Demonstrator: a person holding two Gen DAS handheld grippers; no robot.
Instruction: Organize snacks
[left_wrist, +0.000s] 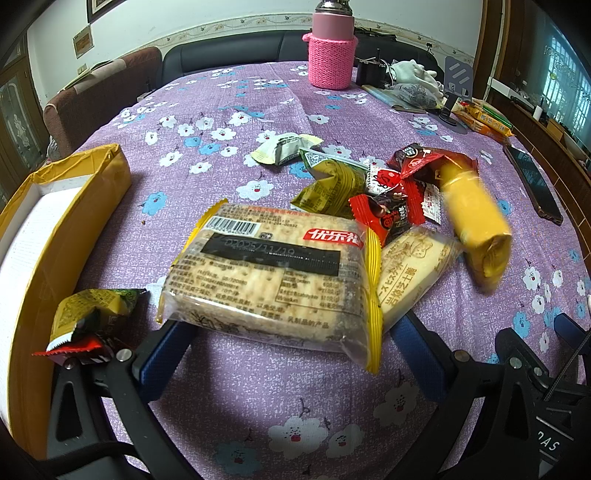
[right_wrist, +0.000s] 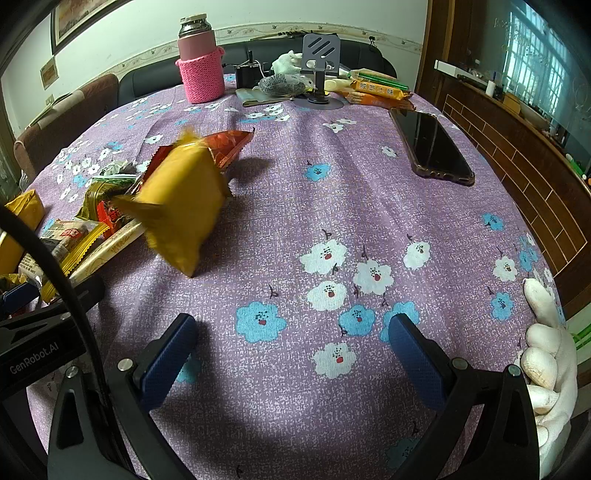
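My left gripper (left_wrist: 291, 354) gaped around the cracker packet (left_wrist: 273, 273), not pinching it; the right gripper (right_wrist: 291, 354) hung wide, empty. The blurred yellow packet (right_wrist: 181, 210) at ten o'clock could tumble onto the pile.

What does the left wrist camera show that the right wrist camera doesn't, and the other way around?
Only the left wrist view shows the open yellow cardboard box along the left edge, and the clear cracker packet with yellow ends lying between the open left claw.

Only the right wrist view shows the white-gloved hand and bare cloth between the open right claw.

Both show the blurred yellow snack pouch, the pink flask in a knitted sleeve, the dark phone and the purple flowered tablecloth.
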